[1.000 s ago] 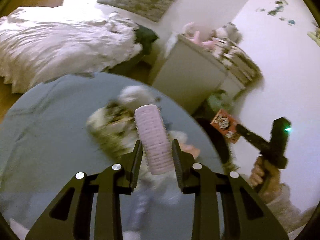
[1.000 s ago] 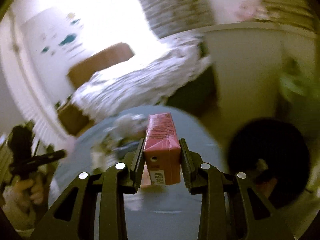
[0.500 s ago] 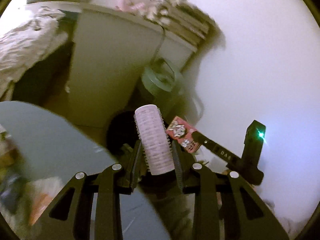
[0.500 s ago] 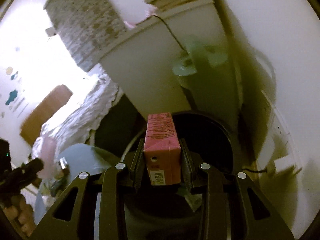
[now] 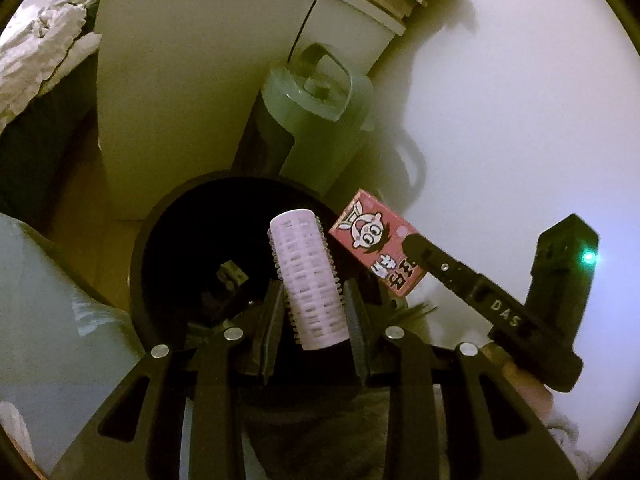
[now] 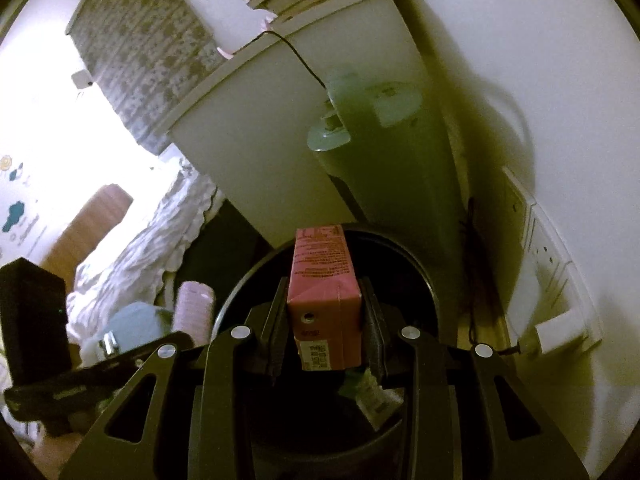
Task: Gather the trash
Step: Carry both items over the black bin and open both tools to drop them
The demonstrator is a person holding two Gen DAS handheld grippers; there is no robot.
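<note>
My left gripper (image 5: 312,312) is shut on a pink hair roller (image 5: 307,276) and holds it over the open black trash bin (image 5: 152,240). My right gripper (image 6: 324,320) is shut on a red drink carton (image 6: 326,296) and holds it above the same bin (image 6: 416,272). The carton also shows in the left wrist view (image 5: 376,246), right of the roller, with a cartoon face on it. The roller also shows in the right wrist view (image 6: 195,312) at the lower left. Some trash (image 6: 370,394) lies inside the bin.
A white cabinet (image 5: 192,80) stacked with books stands behind the bin, with a green appliance (image 5: 312,120) beside it against the white wall. The round grey-blue table (image 5: 52,320) is at the left. A bed with white bedding (image 6: 152,232) lies further back.
Both grippers have swung from the table over to the bin and now hover above its opening, each still holding its item.
</note>
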